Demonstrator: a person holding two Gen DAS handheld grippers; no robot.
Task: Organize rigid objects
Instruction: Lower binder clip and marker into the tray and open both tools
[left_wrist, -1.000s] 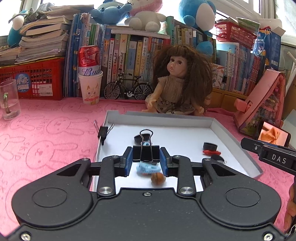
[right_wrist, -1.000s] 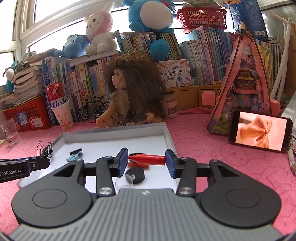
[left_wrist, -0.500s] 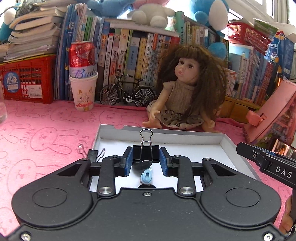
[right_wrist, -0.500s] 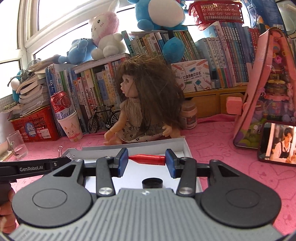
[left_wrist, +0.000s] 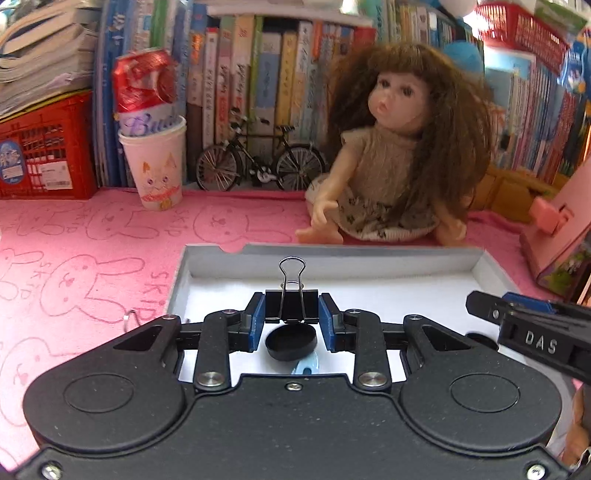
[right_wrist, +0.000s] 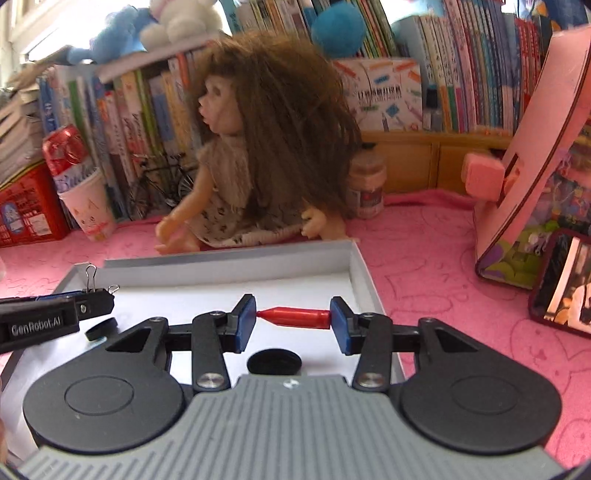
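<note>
My left gripper is shut on a black binder clip, wire handles up, held over the white tray. Below it on the tray floor lie a black round cap and a pale blue piece. My right gripper is shut on a red pen cap, clamped end to end between the blue pads, above the tray. Another black cap lies under it. The left gripper and its clip show at the left of the right wrist view.
A long-haired doll sits just behind the tray. Behind it stand books, a model bicycle, a paper cup with a red can, and a red crate. A pink toy house and a phone are on the right.
Both grippers have moved forward over the tray toward the doll with their objects still held. The tray's far wall and the doll appear closer; other small items dropped out of view.
</note>
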